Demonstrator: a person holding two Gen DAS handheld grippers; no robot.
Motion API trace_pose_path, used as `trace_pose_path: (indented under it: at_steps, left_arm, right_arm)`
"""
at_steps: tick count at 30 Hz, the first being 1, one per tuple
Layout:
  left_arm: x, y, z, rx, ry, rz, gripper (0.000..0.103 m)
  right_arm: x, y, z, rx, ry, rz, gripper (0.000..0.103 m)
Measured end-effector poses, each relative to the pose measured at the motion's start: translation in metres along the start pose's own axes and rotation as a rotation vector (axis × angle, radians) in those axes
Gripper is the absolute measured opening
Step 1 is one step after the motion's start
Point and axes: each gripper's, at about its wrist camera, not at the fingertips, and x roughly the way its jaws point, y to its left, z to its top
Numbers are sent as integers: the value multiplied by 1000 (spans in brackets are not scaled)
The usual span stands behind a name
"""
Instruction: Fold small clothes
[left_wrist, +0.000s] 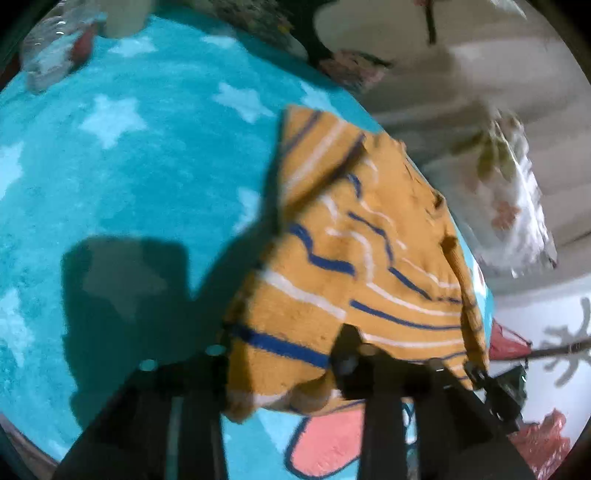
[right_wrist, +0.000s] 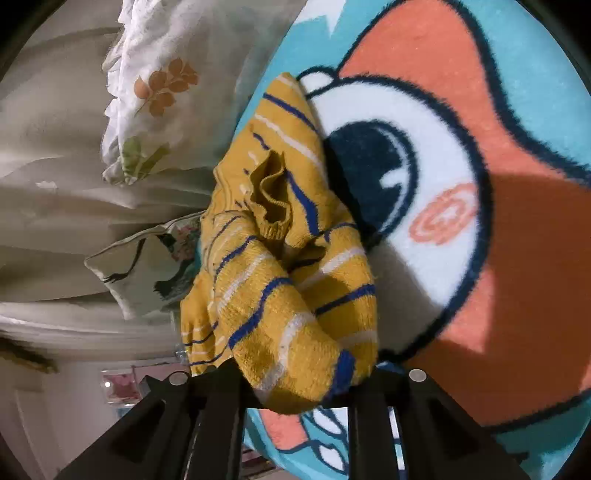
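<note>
Left gripper (left_wrist: 280, 369): jaws narrowed on the near hem of the yellow striped sweater (left_wrist: 354, 251), cloth bunched between the fingers. Right gripper (right_wrist: 295, 384): jaws likewise pinching a folded wad of the same sweater (right_wrist: 280, 258). Sweater hangs rumpled just above the turquoise cartoon blanket (left_wrist: 122, 177), at the blanket's edge. Leaf-print pillow (right_wrist: 155, 96) lies beyond that edge, on the side away from the blanket's stars.

Sweater (left_wrist: 351, 258) on rug (left_wrist: 129, 166), w/ pillows (right_wrist: 155, 110) beyond edge.
</note>
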Motion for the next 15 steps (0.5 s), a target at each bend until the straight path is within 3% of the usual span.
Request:
trace_pose_path:
  at_steps: [3, 10, 12, 15]
  left_arm:
    - [-17, 2, 1, 15, -57, 36, 51]
    - [-52, -3, 11, 76, -192, 162, 53]
    - [-53, -23, 14, 141, -206, 123, 59]
    - [-33, -60, 21, 260, -168, 70, 68]
  right_arm:
    - [-15, 23, -5, -125, -51, -74, 41]
    - [-60, 67, -19, -327, -250, -207, 42]
    - [-45, 92, -22, -425, -211, -185, 42]
    - [-2, 118, -25, -534, -58, -117, 42]
